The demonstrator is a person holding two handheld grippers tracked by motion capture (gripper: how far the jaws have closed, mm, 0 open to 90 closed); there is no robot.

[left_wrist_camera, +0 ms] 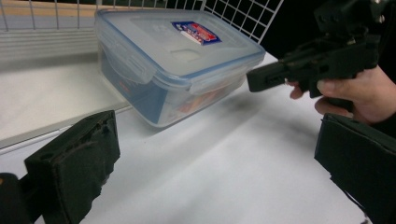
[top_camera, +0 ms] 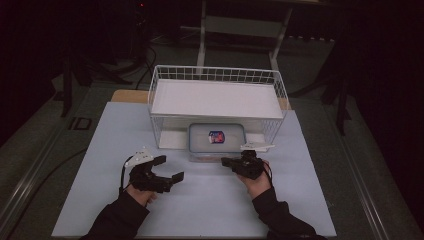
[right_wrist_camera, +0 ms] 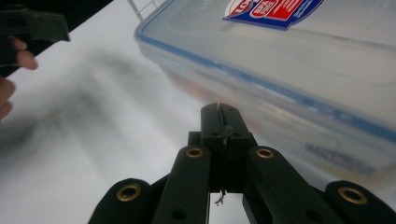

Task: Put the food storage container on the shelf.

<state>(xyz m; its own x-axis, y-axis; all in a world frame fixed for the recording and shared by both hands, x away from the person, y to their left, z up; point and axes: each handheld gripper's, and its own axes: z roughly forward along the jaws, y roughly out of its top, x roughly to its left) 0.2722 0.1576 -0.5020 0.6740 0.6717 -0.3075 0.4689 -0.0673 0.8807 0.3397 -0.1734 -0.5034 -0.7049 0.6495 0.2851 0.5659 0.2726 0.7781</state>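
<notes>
There's a sticker on the lid of the clear plastic container (left_wrist_camera: 180, 60), red and blue with white lettering. In the left gripper view the label (left_wrist_camera: 196, 32) sits toward the far right of the lid, its print too small and slanted to make out. In the right gripper view the same label (right_wrist_camera: 273, 9) is cut off by the top edge; white characters show on the red band, none clearly readable. From the high view it is just a red-and-blue patch (top_camera: 216, 136) at the lid's middle. Low on the container's near wall, a faint embossed mark (right_wrist_camera: 334, 156), blurred, unreadable.
</notes>
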